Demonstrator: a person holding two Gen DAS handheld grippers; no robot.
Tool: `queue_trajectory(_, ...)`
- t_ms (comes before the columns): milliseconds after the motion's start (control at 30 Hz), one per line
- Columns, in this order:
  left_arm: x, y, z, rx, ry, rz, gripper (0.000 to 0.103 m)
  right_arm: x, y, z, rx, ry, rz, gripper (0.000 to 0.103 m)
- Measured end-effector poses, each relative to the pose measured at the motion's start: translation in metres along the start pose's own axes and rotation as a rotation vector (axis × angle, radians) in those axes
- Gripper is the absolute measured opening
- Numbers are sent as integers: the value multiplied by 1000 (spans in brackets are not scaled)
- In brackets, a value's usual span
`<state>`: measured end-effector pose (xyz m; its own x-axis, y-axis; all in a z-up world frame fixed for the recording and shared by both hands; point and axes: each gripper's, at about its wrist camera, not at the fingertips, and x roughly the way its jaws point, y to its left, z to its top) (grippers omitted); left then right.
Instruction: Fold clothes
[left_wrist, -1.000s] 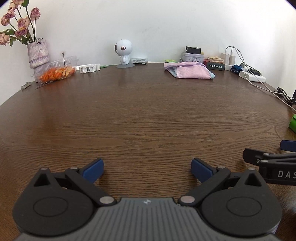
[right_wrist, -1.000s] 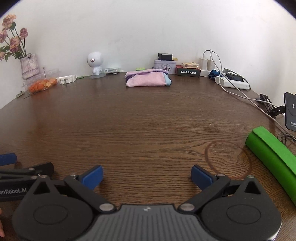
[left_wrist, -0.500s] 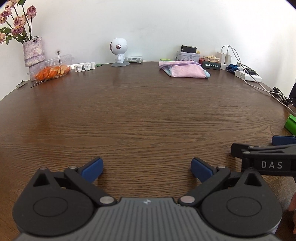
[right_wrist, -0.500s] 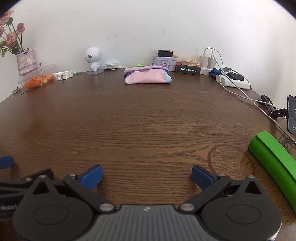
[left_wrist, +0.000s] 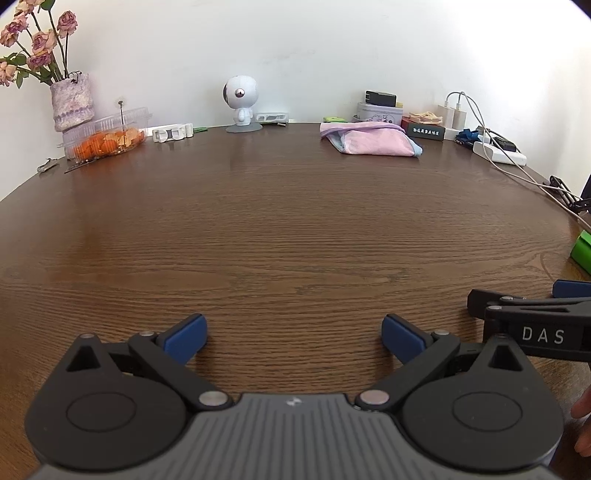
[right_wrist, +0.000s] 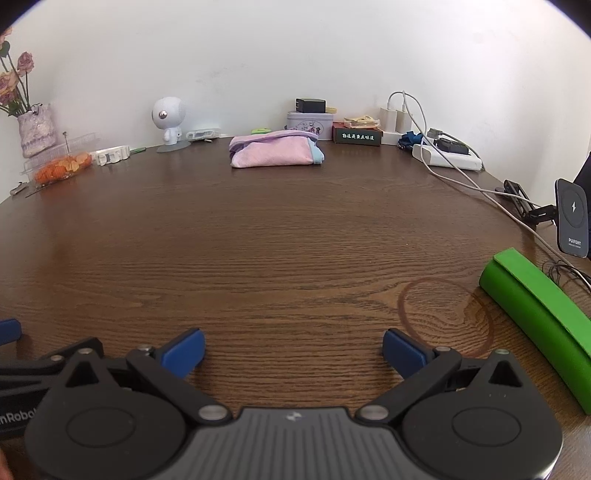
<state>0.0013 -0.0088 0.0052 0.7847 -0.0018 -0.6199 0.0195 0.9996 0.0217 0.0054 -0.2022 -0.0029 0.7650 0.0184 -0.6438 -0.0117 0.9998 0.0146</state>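
A folded pink cloth with purple and light blue edges (left_wrist: 371, 142) lies at the far side of the brown wooden table (left_wrist: 277, 229); it also shows in the right wrist view (right_wrist: 275, 150). My left gripper (left_wrist: 293, 338) is open and empty, low over the table's near edge. My right gripper (right_wrist: 293, 350) is open and empty, beside the left one. The right gripper's side shows at the right of the left wrist view (left_wrist: 532, 325). Both are far from the cloth.
A vase of flowers (left_wrist: 70, 103), a plastic box of orange pieces (left_wrist: 105, 138) and a white toy robot (left_wrist: 242, 101) stand at the back left. Tins, chargers, a power strip (right_wrist: 447, 157) and cables lie at the back right. A green roll (right_wrist: 539, 317) and phone stand (right_wrist: 572, 218) sit right.
Both grippers have pulled back slightly towards the near edge and stayed open. The cloth has not moved.
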Motion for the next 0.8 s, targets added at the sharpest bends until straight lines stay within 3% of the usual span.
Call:
queue_trajectory(367,-1,2,-1,3,-1,-11,103,-5,-2,-6,-23,-20,30,103)
queue_trajectory(500,0,6,0,-40,-2,55,103,-6,1,-7,-43,-20,51,103)
queue_trajectory(667,3,6,3,-13,7,14,102,-4,2,-4,-45,-14,57,103)
queue_trajectory(800,0,-3,-1,50,-1,-59,102,-4,-2,-5,-2,-18,-1,103)
